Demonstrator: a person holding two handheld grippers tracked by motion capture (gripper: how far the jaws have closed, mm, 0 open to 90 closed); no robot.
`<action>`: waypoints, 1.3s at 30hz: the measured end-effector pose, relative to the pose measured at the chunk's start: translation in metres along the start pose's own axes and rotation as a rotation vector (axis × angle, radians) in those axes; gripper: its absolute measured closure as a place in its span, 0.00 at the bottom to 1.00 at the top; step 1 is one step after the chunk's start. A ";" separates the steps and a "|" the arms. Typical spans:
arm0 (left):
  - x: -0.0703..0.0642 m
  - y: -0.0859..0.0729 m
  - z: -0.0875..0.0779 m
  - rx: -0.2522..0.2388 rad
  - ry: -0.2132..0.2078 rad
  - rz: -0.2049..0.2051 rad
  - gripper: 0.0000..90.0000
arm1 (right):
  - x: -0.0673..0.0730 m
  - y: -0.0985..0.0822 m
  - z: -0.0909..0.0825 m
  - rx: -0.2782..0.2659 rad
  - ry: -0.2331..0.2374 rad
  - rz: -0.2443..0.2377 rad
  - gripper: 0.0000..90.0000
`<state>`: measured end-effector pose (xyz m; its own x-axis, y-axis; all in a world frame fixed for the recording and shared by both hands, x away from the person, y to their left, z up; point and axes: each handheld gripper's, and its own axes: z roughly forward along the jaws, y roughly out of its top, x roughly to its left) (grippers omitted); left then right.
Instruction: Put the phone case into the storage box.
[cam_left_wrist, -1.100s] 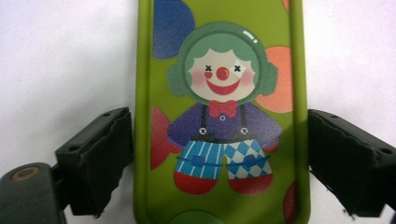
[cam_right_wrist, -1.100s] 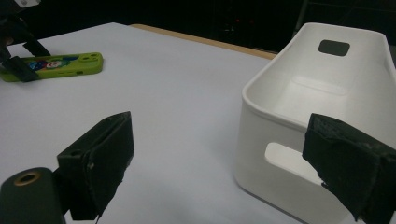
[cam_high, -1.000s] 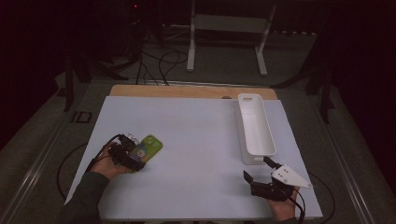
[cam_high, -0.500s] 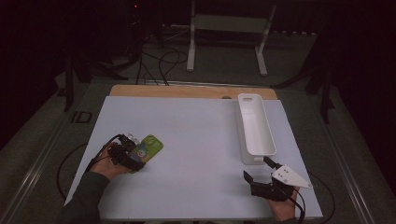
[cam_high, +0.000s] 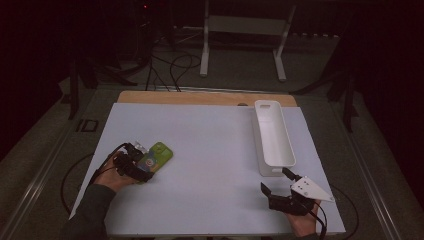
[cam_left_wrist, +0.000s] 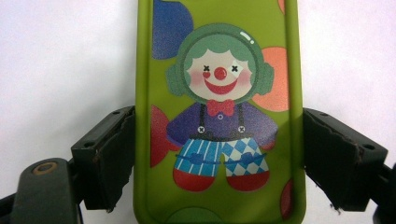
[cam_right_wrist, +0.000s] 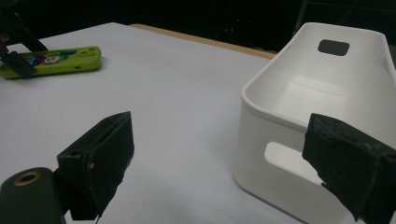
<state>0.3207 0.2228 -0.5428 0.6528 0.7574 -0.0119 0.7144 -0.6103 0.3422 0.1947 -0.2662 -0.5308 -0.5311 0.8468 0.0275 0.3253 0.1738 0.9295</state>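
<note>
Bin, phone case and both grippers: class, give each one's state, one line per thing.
White bin: upright on the table, nothing inside.
Green phone case: flat on the table, clown picture up, between the left gripper's jaws.
Left gripper: jaws straddle the case; grip uncertain.
Right gripper: open, holding nothing, beside the bin.

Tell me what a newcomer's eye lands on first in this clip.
The green clown-print phone case at the table's front left, lying flat between the left gripper fingers, which sit at its long edges. Next, the long white bin along the right side, with the right gripper open just before its near end.
</note>
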 end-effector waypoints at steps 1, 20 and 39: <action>0.000 0.000 -0.002 -0.010 0.005 -0.004 0.18 | 0.000 0.000 0.000 0.000 0.001 0.001 0.10; 0.001 0.000 -0.017 -0.084 0.032 -0.020 0.18 | 0.000 0.000 0.001 -0.002 0.016 0.016 0.10; -0.004 0.002 -0.029 -0.175 0.077 -0.034 0.18 | -0.001 0.000 -0.001 -0.007 0.010 0.017 0.10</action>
<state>0.3128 0.2252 -0.5151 0.6027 0.7968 0.0432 0.6769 -0.5393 0.5009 0.1950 -0.2674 -0.5303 -0.5337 0.8444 0.0468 0.3285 0.1561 0.9315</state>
